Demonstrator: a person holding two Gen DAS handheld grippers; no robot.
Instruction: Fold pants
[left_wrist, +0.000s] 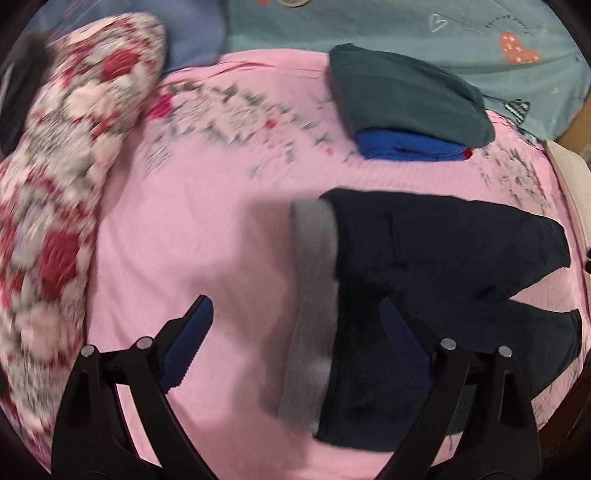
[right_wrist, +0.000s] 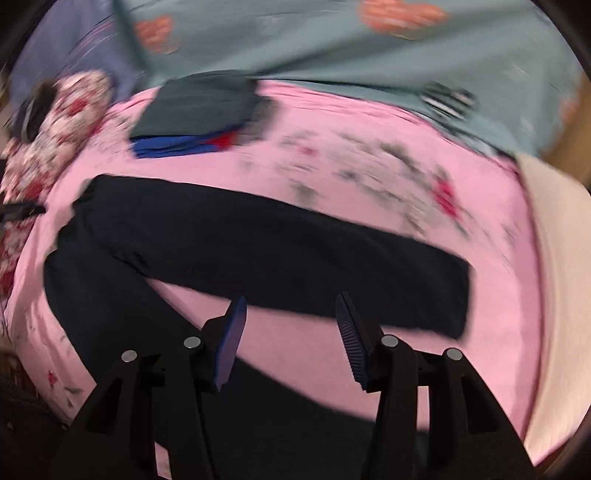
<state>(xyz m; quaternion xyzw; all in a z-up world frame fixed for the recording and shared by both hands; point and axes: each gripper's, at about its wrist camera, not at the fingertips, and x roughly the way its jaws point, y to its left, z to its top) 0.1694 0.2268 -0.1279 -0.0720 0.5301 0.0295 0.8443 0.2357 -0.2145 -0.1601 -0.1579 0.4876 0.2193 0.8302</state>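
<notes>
Pants (left_wrist: 424, 266) waistband (left_wrist: 317, 295): left view only

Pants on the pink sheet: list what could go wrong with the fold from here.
1. The pants lie with legs spread apart, so a fold may come out uneven.
2. Both the left hand-held gripper and the right hand-held gripper are open and empty; either could pinch the pink sheet along with the cloth.
3. The stack of folded clothes sits close and could be knocked.
</notes>
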